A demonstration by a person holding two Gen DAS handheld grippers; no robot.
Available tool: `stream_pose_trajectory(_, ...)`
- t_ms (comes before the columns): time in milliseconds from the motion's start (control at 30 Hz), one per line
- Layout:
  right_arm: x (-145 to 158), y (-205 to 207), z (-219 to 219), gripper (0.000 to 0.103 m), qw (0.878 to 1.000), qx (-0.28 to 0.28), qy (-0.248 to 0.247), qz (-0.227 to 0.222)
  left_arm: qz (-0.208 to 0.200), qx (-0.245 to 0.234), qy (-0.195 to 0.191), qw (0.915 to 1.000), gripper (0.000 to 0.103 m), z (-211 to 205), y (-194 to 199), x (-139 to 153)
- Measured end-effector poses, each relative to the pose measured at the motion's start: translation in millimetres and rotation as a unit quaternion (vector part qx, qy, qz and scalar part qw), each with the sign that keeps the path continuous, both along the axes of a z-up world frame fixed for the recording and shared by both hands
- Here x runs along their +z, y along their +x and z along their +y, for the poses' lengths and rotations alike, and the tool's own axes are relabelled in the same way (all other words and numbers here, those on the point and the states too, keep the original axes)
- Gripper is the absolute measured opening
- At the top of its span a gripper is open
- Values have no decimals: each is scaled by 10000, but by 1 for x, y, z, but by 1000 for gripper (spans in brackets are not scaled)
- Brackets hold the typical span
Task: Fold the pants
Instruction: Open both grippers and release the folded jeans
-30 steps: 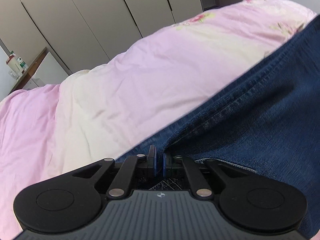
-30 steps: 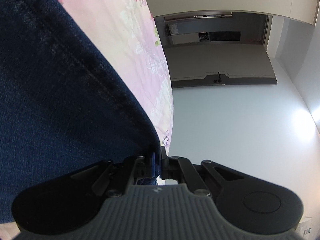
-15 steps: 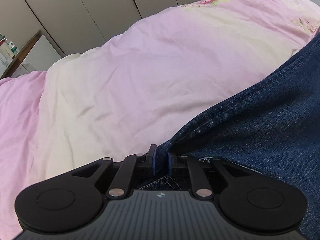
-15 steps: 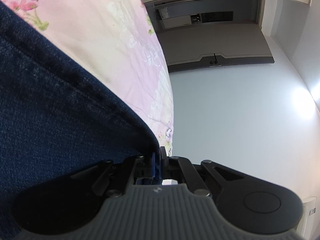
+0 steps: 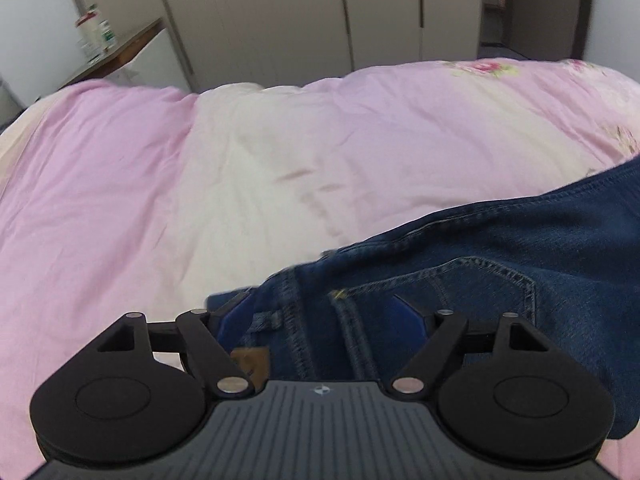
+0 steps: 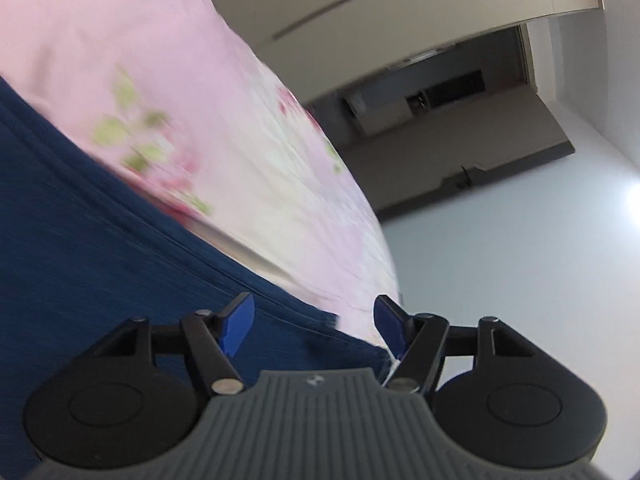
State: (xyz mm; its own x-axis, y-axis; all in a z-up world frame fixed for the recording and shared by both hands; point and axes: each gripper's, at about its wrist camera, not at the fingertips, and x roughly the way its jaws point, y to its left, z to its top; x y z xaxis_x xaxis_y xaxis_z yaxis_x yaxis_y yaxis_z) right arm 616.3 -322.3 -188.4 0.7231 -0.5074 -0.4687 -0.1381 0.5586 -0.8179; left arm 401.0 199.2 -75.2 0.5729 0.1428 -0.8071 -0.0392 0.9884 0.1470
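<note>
Across the frame spreads the pink floral duvet [image 5: 168, 200], and on it, lower right in the left wrist view, lie the blue jeans [image 5: 500, 264], waistband end nearest. Left gripper [image 5: 320, 320] is spread wide, denim between the fingers but not pinched. Right gripper [image 6: 316, 326] is spread too, over a jeans edge. I'd call this a release between folds; next needs a fresh pinch. Only the left view shows the back pocket [image 5: 444, 288].

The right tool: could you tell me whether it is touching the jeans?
Cannot tell. The right wrist view shows the right tool open over the jeans, but motion blur hides any contact or gap.
</note>
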Motion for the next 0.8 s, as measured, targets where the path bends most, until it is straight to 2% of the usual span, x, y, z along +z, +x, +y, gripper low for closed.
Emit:
stream_pose_trajectory(100, 13, -39, 35, 62, 9947, 309, 972, 129, -72, 653, -554, 9963, 91, 43, -38, 8)
stream_pose_trajectory(200, 15, -78, 75, 62, 9809, 500, 1848, 354, -244, 1437, -1415, 9791, 91, 81, -81, 3)
stream_pose_trajectory(233, 16, -93, 87, 62, 9756, 557, 2084, 406, -326, 1672, -1728, 9701, 91, 90, -94, -2)
stream_pose_trajectory(333, 15, -134, 119, 62, 9585, 607, 2723, 581, -538, 2347, -2585, 9355, 91, 110, -129, -26)
stream_pose_trajectory(367, 13, -144, 126, 62, 9533, 610, 2893, 615, -640, 2558, -2851, 9215, 92, 114, -138, -35)
stream_pose_trajectory(467, 9, -169, 151, 62, 9461, 681, 3098, 659, -972, 3088, -3692, 8711, 92, 124, -160, -61)
stream_pose_trajectory(500, 8, -173, 157, 62, 9467, 715, 3078, 632, -1061, 3202, -3815, 8606, 93, 125, -163, -67)
stream_pose_trajectory(533, 7, -177, 164, 62, 9474, 753, 3043, 653, -1091, 3271, -3857, 8558, 93, 125, -160, -72)
stream_pose_trajectory(600, 7, -185, 177, 62, 9486, 799, 2959, 792, -1051, 3214, -3926, 8553, 75, 126, -152, -78)
stream_pose_trajectory(633, 8, -185, 182, 62, 9491, 830, 2923, 829, -1020, 3222, -3836, 8594, 66, 127, -150, -80)
stream_pose_trajectory(667, 10, -184, 185, 62, 9497, 875, 2883, 854, -957, 3155, -3720, 8677, 48, 126, -145, -80)
stream_pose_trajectory(700, 12, -183, 190, 62, 9499, 920, 2849, 892, -886, 3062, -3540, 8793, 28, 124, -143, -79)
stream_pose_trajectory(733, 14, -181, 195, 62, 9498, 976, 2814, 959, -745, 3024, -3154, 8964, 17, 120, -137, -76)
stream_pose_trajectory(800, 18, -178, 208, 62, 9504, 1102, 2699, 1088, -404, 2778, -2517, 9262, 14, 115, -130, -73)
